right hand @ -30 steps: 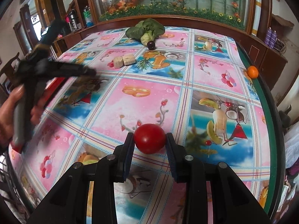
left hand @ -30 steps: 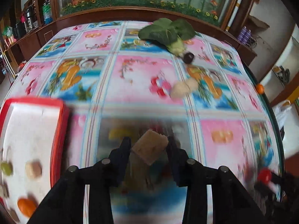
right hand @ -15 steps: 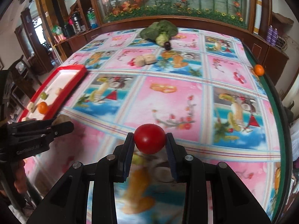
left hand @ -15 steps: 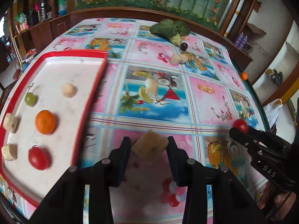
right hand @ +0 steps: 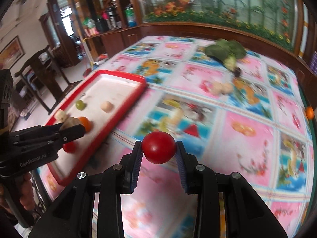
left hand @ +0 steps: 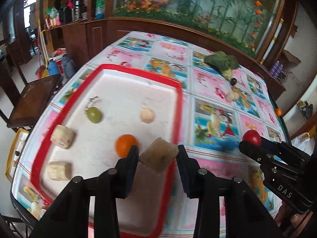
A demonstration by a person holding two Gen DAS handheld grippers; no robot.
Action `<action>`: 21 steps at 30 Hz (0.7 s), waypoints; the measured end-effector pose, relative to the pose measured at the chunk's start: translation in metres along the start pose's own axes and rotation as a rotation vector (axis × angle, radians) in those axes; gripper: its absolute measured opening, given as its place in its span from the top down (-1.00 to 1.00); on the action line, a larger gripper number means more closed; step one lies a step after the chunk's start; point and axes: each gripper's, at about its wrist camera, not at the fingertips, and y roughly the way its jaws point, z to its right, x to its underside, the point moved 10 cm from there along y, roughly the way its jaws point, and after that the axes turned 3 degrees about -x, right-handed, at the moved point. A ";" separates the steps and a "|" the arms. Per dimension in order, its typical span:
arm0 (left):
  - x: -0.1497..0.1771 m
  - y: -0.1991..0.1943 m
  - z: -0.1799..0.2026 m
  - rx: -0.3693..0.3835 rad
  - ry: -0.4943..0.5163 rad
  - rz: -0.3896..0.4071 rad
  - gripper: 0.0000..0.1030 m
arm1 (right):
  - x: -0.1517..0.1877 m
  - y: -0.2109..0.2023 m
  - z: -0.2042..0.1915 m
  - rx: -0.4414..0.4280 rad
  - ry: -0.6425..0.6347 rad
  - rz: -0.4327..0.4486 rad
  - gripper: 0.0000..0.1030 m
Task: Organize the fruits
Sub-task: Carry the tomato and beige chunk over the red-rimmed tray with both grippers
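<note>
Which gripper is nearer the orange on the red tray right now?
Left. The left gripper, holding a banana chunk, hangs right beside the orange over the red tray. The right gripper, holding a tomato, is off the tray over the tablecloth.

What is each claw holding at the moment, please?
Left claw: closed on a banana piece.
Right claw: closed on a red tomato.

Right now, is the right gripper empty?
No, the right gripper is shut on a red tomato, pinched between its two pads above the tablecloth.
</note>
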 end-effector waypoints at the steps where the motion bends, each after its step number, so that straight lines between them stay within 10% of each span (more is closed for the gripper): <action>1: -0.002 0.001 -0.008 -0.011 -0.008 -0.001 0.18 | -0.006 0.004 -0.008 -0.007 -0.018 0.001 0.37; 13: -0.026 0.015 -0.098 -0.140 -0.088 0.009 0.18 | -0.047 0.049 -0.076 -0.061 -0.124 -0.004 0.37; 21: -0.046 0.037 -0.094 -0.135 -0.064 -0.006 0.18 | -0.076 0.086 -0.087 -0.084 -0.084 -0.016 0.37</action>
